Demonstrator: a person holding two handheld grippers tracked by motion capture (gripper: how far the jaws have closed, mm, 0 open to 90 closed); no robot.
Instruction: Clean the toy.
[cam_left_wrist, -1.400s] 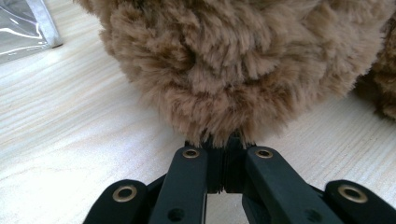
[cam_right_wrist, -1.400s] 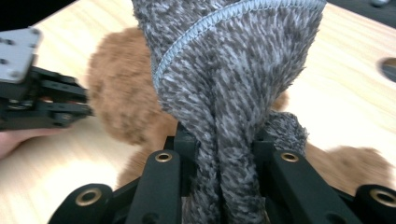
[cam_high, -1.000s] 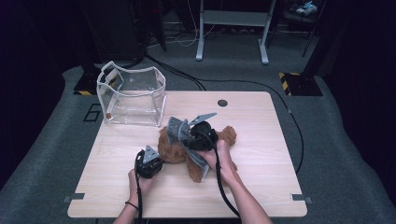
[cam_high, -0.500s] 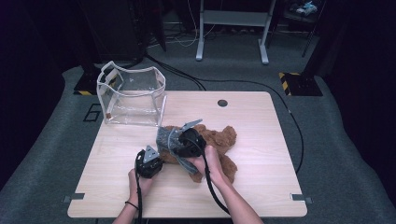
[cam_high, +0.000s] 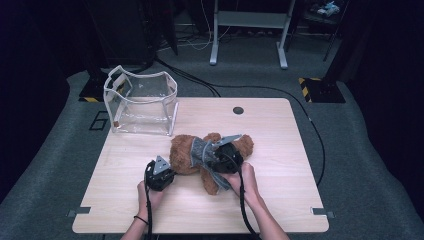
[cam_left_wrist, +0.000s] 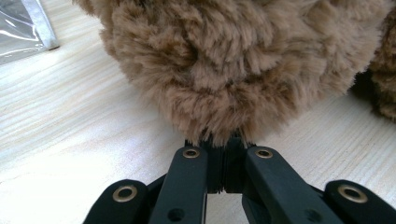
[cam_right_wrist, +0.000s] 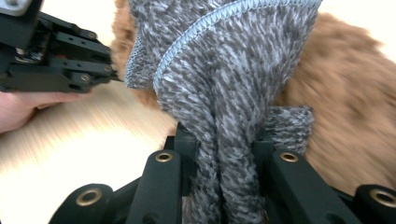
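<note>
A brown plush bear (cam_high: 181, 152) lies on the wooden table (cam_high: 280, 200), with a grey knit cloth (cam_high: 200, 149) around its middle. My left gripper (cam_high: 171, 171) is at the bear's near left side. In the left gripper view it (cam_left_wrist: 224, 150) is shut on a tuft of the bear's fur (cam_left_wrist: 233, 65). My right gripper (cam_high: 212, 161) lies over the bear's body. Its jaws (cam_right_wrist: 224, 140) are shut on a bunched fold of the grey cloth (cam_right_wrist: 224, 70), with brown fur (cam_right_wrist: 350, 93) behind. The left gripper (cam_right_wrist: 56, 60) shows at the upper left of the right gripper view.
A clear plastic bag (cam_high: 142, 102) with white trim stands open at the table's far left corner; its edge (cam_left_wrist: 23, 23) shows in the left gripper view. A round grommet (cam_high: 238, 110) is in the tabletop at the back. Cables run over the floor behind.
My right gripper has come down toward the table with the grey cloth in it, and the cloth now lies lower over the bear. The left gripper has stayed put on the fur.
</note>
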